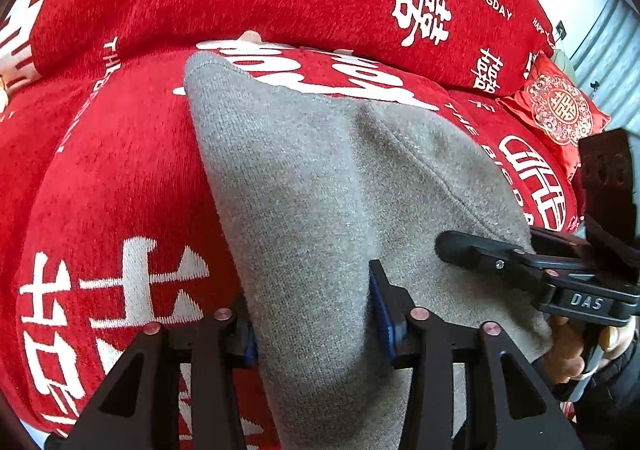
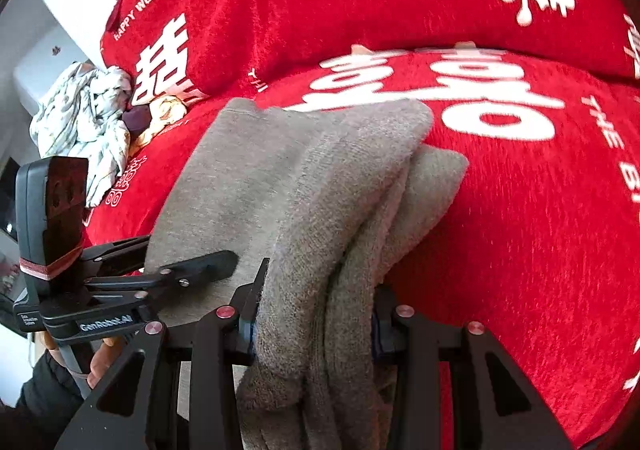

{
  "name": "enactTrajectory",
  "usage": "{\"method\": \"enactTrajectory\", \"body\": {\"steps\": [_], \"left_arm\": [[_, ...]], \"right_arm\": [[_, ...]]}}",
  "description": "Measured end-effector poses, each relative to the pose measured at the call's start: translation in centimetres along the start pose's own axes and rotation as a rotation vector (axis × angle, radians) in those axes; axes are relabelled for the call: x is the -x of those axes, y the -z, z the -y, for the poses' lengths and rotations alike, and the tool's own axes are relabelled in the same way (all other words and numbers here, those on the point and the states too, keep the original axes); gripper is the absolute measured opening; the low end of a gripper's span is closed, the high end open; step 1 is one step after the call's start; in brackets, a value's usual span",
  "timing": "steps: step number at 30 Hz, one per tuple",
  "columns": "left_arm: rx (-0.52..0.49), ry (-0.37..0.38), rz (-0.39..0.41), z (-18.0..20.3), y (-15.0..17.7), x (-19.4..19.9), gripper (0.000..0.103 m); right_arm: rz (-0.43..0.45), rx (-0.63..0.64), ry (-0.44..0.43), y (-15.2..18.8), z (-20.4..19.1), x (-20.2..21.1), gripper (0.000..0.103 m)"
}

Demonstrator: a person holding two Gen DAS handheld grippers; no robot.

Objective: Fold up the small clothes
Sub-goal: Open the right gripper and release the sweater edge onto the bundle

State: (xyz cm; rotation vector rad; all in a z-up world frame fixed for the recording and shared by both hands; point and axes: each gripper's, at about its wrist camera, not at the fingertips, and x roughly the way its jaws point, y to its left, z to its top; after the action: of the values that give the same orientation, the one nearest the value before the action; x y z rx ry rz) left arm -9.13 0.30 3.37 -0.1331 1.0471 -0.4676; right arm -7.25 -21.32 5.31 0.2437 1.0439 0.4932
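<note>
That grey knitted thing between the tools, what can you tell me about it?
The grey garment looks like a soft, fuzzy knit, plain, with a stitched hem at its far edge. It is doubled over in thick layers and lies on the red cover with white lettering. The left gripper and the right gripper each have its near end between their jaws, the right one's full of bunched folds.

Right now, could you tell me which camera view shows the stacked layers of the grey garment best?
The right wrist view: the grey garment shows several folded layers edge-on. The left wrist view shows only its flat top with one crease.
</note>
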Motion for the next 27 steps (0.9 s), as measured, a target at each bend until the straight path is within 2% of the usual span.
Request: {"method": "enactTrajectory", "body": {"steps": [4, 6, 7, 8, 9, 10, 11, 13, 16, 18, 22, 25, 27], "left_arm": [[0.024, 0.026, 0.008, -0.7, 0.4, -0.3, 0.052], [0.028, 0.023, 0.015, -0.8, 0.5, -0.4, 0.059], [0.031, 0.011, 0.016, -0.9, 0.6, -0.5, 0.067], [0.037, -0.01, 0.019, -1.1, 0.7, -0.6, 0.081], [0.055, -0.041, 0.025, -1.4, 0.8, -0.7, 0.086], [0.068, -0.034, 0.026, -1.6, 0.9, -0.7, 0.088], [0.084, -0.019, 0.022, -1.9, 1.0, -0.7, 0.088], [0.108, -0.019, 0.018, -2.2, 1.1, -0.3, 0.088], [0.092, -0.099, 0.056, -1.9, 0.8, 1.3, 0.088], [0.073, -0.159, 0.088, -1.5, 0.2, 2.4, 0.088], [0.05, -0.187, 0.103, -1.0, -2.2, 2.7, 0.088], [0.024, -0.288, 0.065, -0.9, -4.3, 0.8, 0.088], [0.043, -0.327, 0.014, -1.8, -5.2, -0.9, 0.088]], "right_arm": [[0.002, -0.032, -0.025, 0.7, 1.3, -0.6, 0.044], [0.007, -0.05, -0.044, 0.8, 1.9, -0.8, 0.044], [0.009, -0.056, -0.052, 0.8, 2.1, -0.8, 0.046], [0.01, -0.068, -0.064, 0.9, 2.5, -1.0, 0.049], [0.009, -0.076, -0.072, 1.0, 2.7, -1.1, 0.051], [0.008, -0.084, -0.08, 1.1, 3.0, -1.2, 0.055], [0.008, -0.097, -0.086, 1.2, 3.3, -1.3, 0.059], [0.008, -0.128, -0.108, 1.3, 3.9, -1.3, 0.059], [0.035, -0.147, -0.082, 1.0, 4.2, 0.1, 0.06], [0.1, -0.143, -0.057, 0.3, 4.0, 2.0, 0.062], [0.166, -0.072, -0.096, -2.1, 2.7, 3.6, 0.062], [0.133, -0.008, -0.192, -4.3, 1.4, 2.0, 0.062], [0.083, -0.006, -0.183, -5.1, 1.4, 0.0, 0.062]]}}
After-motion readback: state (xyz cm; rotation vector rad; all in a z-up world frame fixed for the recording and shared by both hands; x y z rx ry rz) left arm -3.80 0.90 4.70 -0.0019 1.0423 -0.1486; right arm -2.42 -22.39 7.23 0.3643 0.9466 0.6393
